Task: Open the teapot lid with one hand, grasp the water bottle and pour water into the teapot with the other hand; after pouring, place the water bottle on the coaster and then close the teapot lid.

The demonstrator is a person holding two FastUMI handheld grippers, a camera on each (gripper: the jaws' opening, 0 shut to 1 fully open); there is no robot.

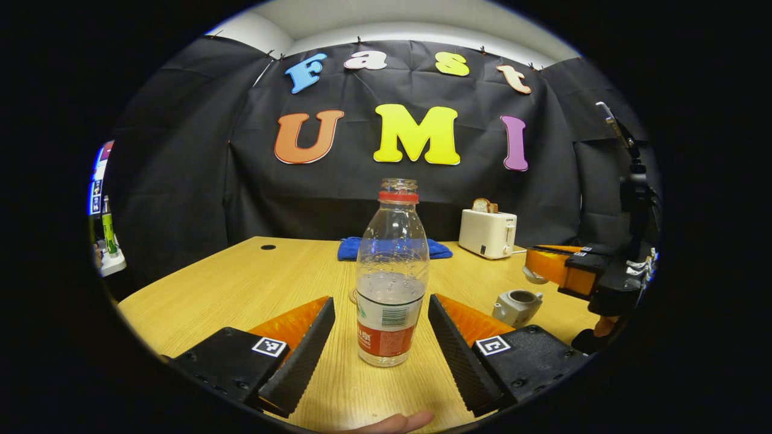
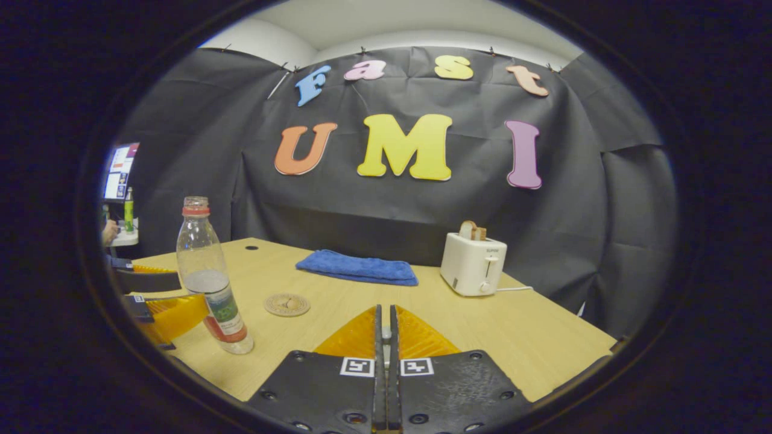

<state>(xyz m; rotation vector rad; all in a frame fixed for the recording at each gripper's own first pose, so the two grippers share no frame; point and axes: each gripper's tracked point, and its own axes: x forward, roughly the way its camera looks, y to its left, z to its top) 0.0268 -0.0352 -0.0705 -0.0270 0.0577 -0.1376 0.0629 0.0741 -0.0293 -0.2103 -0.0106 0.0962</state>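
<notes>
- Standing upright on the wooden table (image 1: 199,295), the water bottle (image 1: 392,271) has no cap on its neck and sits between the two fingers of the left gripper (image 1: 381,337), toward the table's near edge.
- That gripper's jaws are spread wide, each finger apart from the bottle's sides, so nothing is grasped.
- Water fills the bottle to about the top of its label.
- Just behind the bottle, the coaster (image 2: 287,304) lies flat on the table, clear in the right gripper view, and a folded blue cloth (image 2: 357,267) lies near the far edge.
- Right of the bottle in the left gripper view, the small pale teapot (image 1: 517,306) stands with its mouth uncovered.
- Above the teapot hangs the right gripper (image 1: 534,269), seen from the side at the right of the left gripper view.
- In the right gripper view its jaws are pressed together; a small pale thing shows in the slit between them, but I cannot tell what it is.
- A white toaster (image 2: 472,263) holding bread stands by the far right corner of the table.
</notes>
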